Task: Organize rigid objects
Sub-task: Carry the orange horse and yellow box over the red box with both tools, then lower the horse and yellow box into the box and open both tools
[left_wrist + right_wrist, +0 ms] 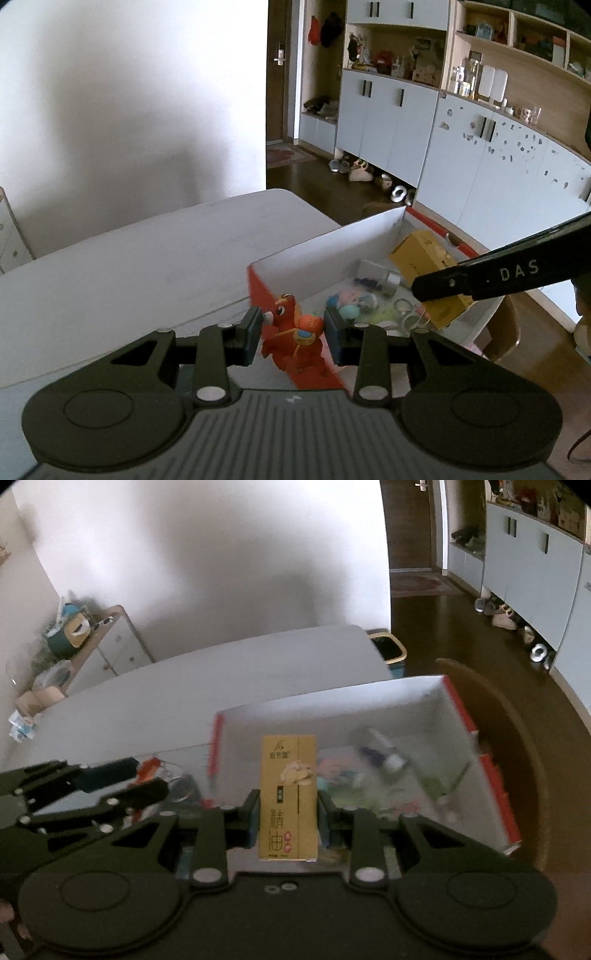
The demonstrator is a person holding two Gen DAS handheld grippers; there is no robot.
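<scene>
Print on yellow carton (289,797) faces right wrist only.

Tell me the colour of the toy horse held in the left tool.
Red-orange toy horse, with a blue saddle patch; clearest in the left wrist view.

this is a lived-in home, an open dining or living room beside the entrance. a long wall of pale blue cabinets (384,118) with wood-lined open shelves (513,48) holds bottles, jars, framed pictures and small ornaments. pairs of shoes (360,171) and slippers sit on the dark wooden floor under the cabinets. a front door (277,70) with a lever lock stands at the end of a short hall, with a doormat (288,155) before it and clothing hung nearby. a white table (221,686) meets a plain wall, and a low cluttered dresser (107,646) stands beside it.
</scene>
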